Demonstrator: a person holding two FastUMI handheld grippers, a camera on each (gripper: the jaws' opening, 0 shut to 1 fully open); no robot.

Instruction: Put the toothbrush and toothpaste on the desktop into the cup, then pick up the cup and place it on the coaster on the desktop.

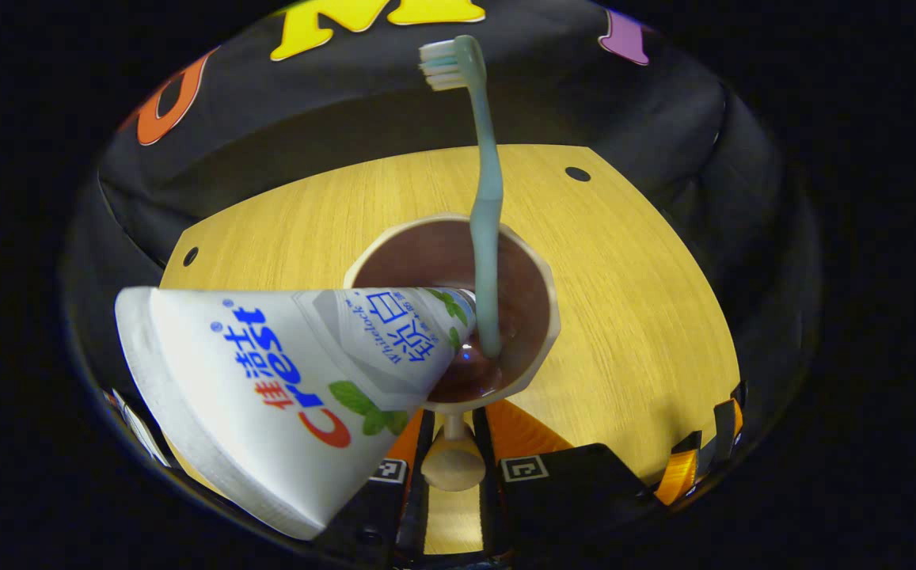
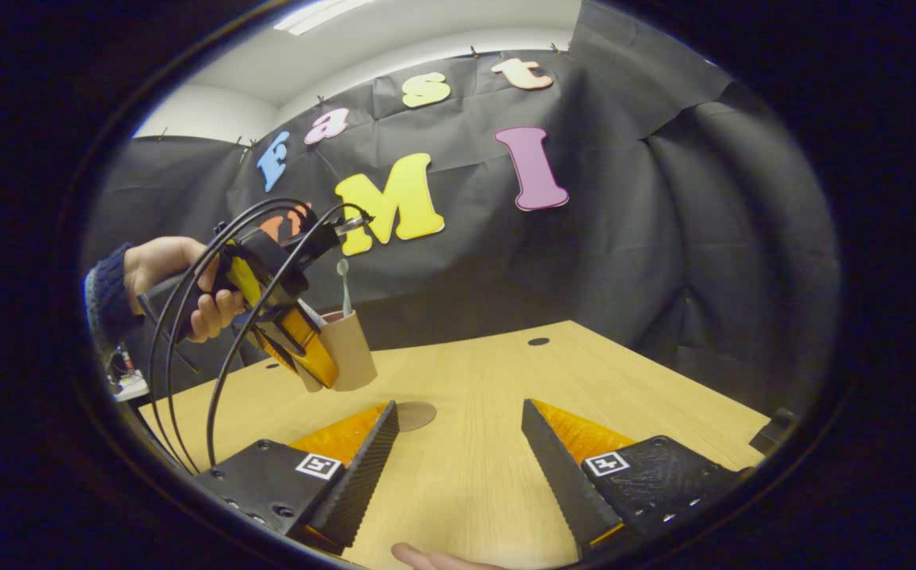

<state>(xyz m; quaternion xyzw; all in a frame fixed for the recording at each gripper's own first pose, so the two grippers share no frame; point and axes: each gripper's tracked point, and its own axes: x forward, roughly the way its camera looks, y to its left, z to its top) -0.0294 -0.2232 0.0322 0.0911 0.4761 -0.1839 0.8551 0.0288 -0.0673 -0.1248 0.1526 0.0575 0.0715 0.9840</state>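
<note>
A tan cup [image 1: 418,253] with a brown inside holds the pale green toothbrush [image 1: 486,237], bristles up, and the white toothpaste tube [image 1: 283,380], which leans out toward the camera. My left gripper [image 1: 454,443] is shut on the cup's handle. In the right gripper view a hand [image 2: 172,277] holds the left gripper [image 2: 299,348] with the cup [image 2: 351,348] lifted above the table, the toothbrush [image 2: 343,285] sticking up from it. The round brown coaster [image 2: 418,413] lies on the wood below the cup. My right gripper [image 2: 458,405] is open with nothing between its fingers.
The wooden tabletop [image 2: 505,372] has a small dark hole [image 2: 538,341] near its far edge, and black cloth hangs behind it. A fingertip [image 2: 434,558] shows at the bottom of the right gripper view.
</note>
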